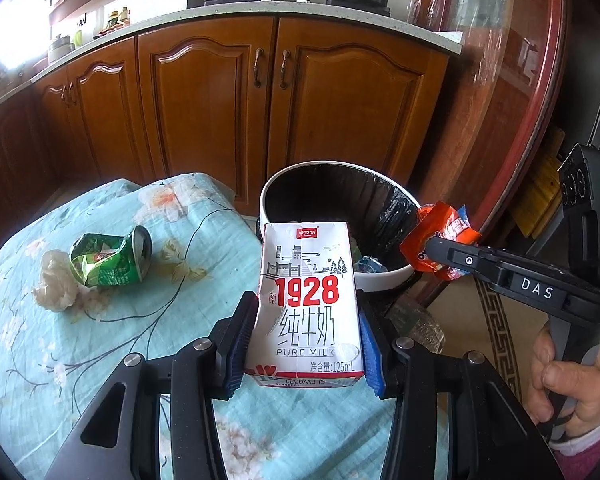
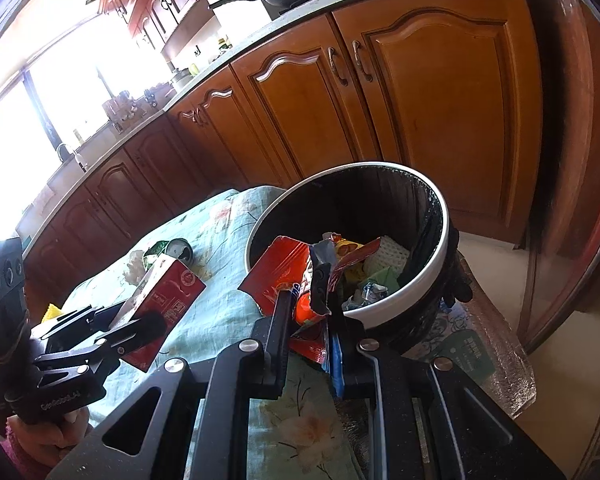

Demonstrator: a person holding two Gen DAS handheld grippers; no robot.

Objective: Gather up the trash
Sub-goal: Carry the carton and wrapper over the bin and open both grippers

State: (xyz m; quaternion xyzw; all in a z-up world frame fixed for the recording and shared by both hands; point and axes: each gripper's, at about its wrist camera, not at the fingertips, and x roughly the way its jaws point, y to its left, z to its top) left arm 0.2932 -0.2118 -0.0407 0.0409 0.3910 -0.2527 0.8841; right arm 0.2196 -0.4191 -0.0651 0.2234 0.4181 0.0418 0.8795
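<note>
The milk carton (image 1: 308, 304) is white with big red "1928" numerals, grey line drawings and a red band at its base; its side in the right wrist view is red. The snack wrapper (image 1: 440, 236) is orange-red with white and blue print, the crushed can (image 1: 112, 258) is green with a silver top, and the crumpled tissue (image 1: 56, 280) beside it is off-white. The desk (image 1: 100, 360) wears a pale turquoise cloth with pink-white blossoms on dark branches, and the trash bin (image 2: 412, 284) has a white rim and a black liner.
</note>
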